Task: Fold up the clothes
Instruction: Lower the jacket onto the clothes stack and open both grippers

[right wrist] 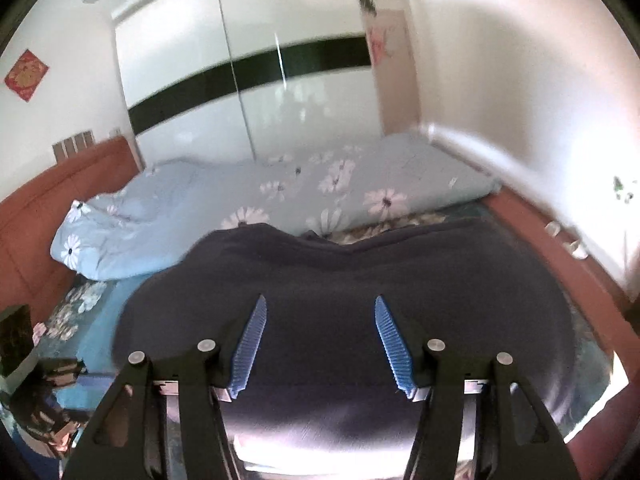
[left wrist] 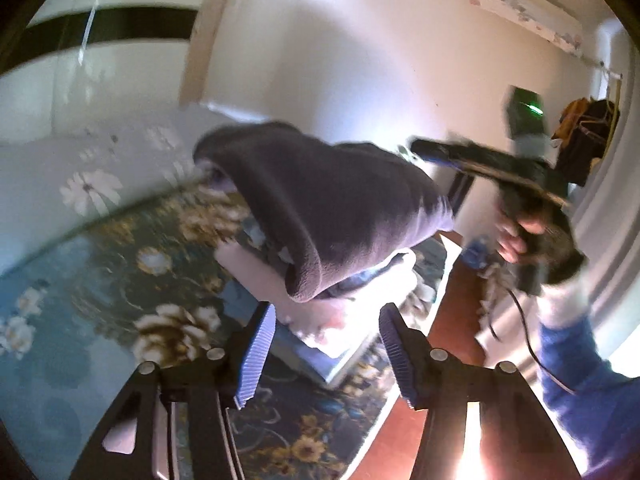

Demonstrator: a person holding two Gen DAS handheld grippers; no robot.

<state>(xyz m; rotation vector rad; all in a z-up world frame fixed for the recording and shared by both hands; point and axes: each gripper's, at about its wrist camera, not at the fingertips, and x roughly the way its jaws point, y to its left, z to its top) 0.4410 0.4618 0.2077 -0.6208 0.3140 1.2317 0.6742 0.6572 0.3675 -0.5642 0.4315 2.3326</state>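
Dark fleece [left wrist: 332, 208] sat folded on the stack – left gripper [left wrist: 326, 354] & right gripper [right wrist: 320, 344] both released, nothing between jaws; more garments seemingly left

Both views fisheye, edges bowed, corners black. Daylight strong; white wall [left wrist: 360, 40] blown out, glare low right in left-wrist view. Motion blur smears dark garment [left wrist: 332, 208] and bedspread [left wrist: 80, 272]; wardrobe [right wrist: 240, 80] soft.
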